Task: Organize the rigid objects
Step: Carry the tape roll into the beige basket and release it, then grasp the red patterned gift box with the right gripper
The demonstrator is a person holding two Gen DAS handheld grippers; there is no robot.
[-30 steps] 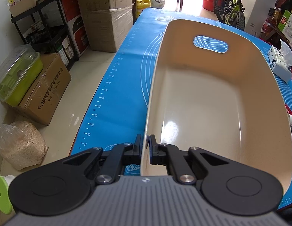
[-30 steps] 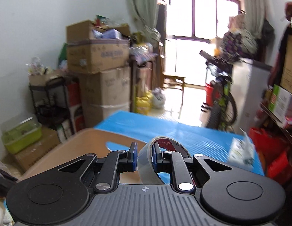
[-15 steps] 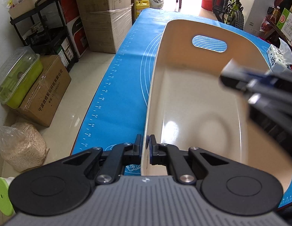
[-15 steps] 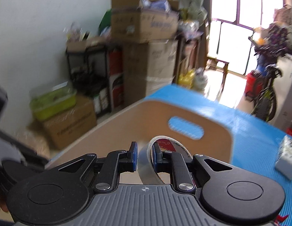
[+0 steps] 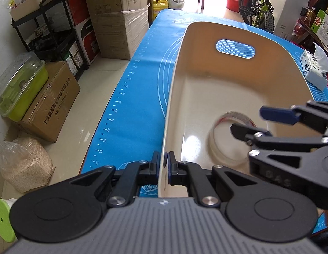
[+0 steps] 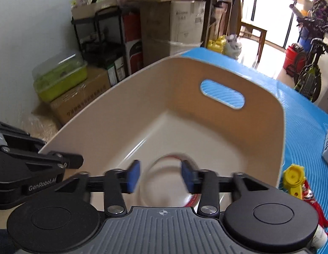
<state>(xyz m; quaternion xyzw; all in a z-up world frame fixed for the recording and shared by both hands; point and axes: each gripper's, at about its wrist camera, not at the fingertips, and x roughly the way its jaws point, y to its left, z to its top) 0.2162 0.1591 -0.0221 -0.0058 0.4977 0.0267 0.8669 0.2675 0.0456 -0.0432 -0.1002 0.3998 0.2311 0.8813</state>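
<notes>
A beige bin with a handle slot stands on the blue mat. My left gripper is shut on the bin's near left rim. A clear tape roll with a red inner core lies on the bin floor. My right gripper is open just above it, reaching in from the right. In the right wrist view the tape roll sits blurred between the open blue pads, below them, inside the bin.
A tissue pack lies on the mat right of the bin. A yellow-capped toy lies by the bin's near right corner. Cardboard boxes, a black shelf and a green container stand off the table's left edge.
My right gripper came down over the bin, opened and let go of the tape roll, which now lies on the bin floor. My left gripper kept its hold on the rim.
</notes>
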